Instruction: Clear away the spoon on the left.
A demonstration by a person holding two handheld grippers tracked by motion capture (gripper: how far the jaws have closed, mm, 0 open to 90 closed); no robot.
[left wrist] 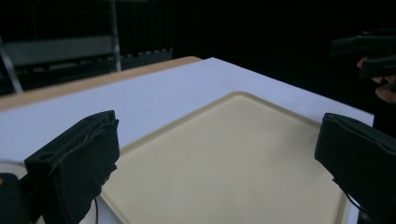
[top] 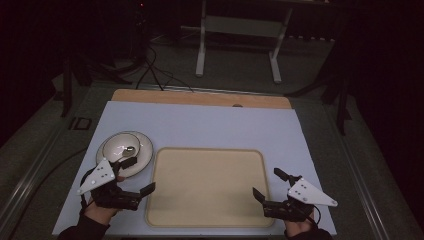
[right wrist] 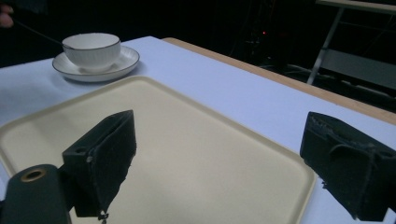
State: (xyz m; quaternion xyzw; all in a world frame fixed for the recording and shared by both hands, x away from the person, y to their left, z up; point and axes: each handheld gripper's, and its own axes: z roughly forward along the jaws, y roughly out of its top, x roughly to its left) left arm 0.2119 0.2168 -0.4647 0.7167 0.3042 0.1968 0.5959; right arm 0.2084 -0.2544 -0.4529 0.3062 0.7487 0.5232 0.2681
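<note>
left gripper [top: 136, 176]: wide open, holds nothing | right gripper [top: 269, 186]: wide open too | step: grab the cup [top: 124, 146] (on 1 saucer [top: 144, 155]) slowly, lift it straight up, set it on the tray [top: 207, 187]

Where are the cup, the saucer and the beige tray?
cup [right wrist: 91, 52]: right gripper view, on its ribbed outer wall.
saucer [right wrist: 127, 61]: right gripper view, on its bare right rim.
beige tray [top: 207, 187]: high view, on its bare flat middle.
</note>
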